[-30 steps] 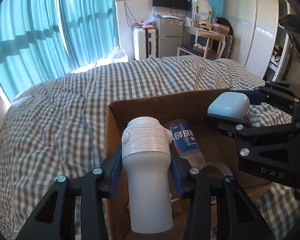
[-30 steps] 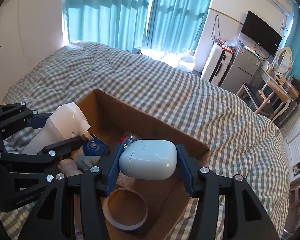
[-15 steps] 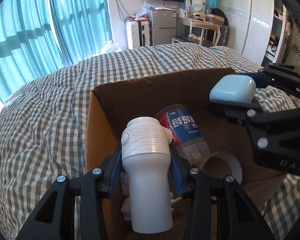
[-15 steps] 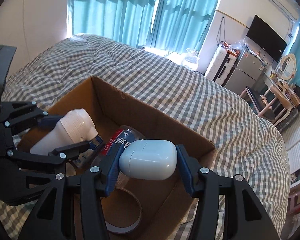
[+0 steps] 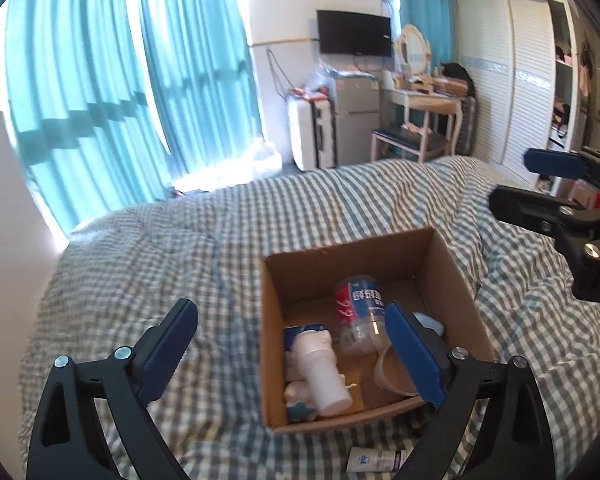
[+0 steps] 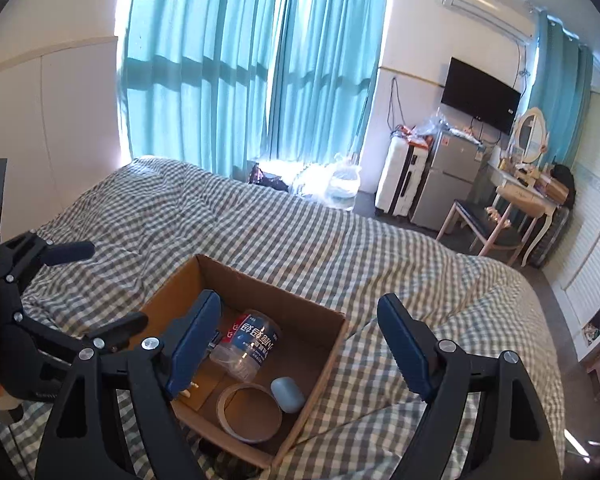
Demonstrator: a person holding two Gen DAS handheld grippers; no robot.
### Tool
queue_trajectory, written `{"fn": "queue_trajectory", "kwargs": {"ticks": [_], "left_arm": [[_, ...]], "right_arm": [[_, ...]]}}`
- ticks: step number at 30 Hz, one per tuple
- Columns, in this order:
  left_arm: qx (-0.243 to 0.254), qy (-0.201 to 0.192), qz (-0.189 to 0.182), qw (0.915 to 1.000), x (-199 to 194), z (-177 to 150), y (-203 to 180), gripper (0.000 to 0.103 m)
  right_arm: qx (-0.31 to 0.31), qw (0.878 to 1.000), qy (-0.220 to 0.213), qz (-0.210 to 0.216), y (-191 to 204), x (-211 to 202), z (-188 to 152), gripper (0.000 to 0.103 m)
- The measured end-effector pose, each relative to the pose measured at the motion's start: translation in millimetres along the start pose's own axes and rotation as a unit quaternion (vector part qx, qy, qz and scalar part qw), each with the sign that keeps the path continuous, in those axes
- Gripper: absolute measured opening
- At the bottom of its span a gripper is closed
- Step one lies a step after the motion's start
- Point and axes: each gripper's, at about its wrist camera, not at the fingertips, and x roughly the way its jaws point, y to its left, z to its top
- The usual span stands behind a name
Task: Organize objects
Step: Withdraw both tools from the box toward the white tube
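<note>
On the checked bed (image 5: pixel 148 264), my cardboard box (image 5: pixel 270 320) holds the water bottle (image 5: pixel 360 312), white canister (image 5: pixel 324 376), tape roll (image 6: pixel 248 412) and blue case (image 6: pixel 287 394). My left gripper (image 5: pixel 296 344) and right gripper (image 6: pixel 304 344) hang spread, empty. A careless reach for the small tube (image 5: pixel 376 460) could tip the box on soft bedding.

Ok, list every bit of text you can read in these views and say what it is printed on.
Plastic bottle in the cardboard box: large white Chinese characters on its red and blue label, too blurred to read.
Small tube on the bedspread in front of the box: dark print, too small to read.
No other text is legible.
</note>
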Motion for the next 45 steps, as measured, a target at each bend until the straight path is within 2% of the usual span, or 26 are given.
{"fn": "queue_trajectory", "kwargs": {"ticks": [7,10,15,19,22,32,38,42,45], "left_arm": [[-0.052,0.004,0.037,0.9980,-37.0,-17.6,13.4,0.099],[-0.071,0.030,0.058,0.9953,-36.0,-38.9,17.8,0.099],[-0.092,0.069,0.069,0.9910,-19.5,-77.5,21.8,0.099],[-0.080,0.095,0.076,0.9895,-1.1,-104.8,12.9,0.099],[-0.077,0.108,0.078,0.9881,12.0,-117.9,9.7,0.099],[-0.112,0.127,0.049,0.9843,41.4,-146.9,17.4,0.099],[-0.140,0.141,0.037,0.9793,49.1,-159.1,30.0,0.099],[-0.139,0.141,0.038,0.9794,47.9,-161.1,28.8,0.099],[-0.128,0.144,0.045,0.9802,47.4,-163.1,24.9,0.099]], "right_arm": [[-0.007,1.000,0.008,0.000,8.2,-39.7,-18.3,0.086],[-0.010,1.000,0.028,0.000,13.6,-40.3,-40.6,0.087],[0.014,0.996,0.088,0.007,21.4,-14.4,-93.3,0.086],[0.040,0.989,0.139,0.003,29.2,21.0,-133.8,0.086],[0.054,0.984,0.168,0.008,39.2,44.5,-152.1,0.086],[0.057,0.975,0.212,-0.024,66.7,85.7,-174.2,0.086],[0.059,0.974,0.213,-0.056,76.4,102.3,-184.6,0.086],[0.060,0.971,0.219,-0.070,80.4,112.1,-191.8,0.086],[0.060,0.973,0.213,-0.066,83.2,110.1,-194.2,0.075]]}}
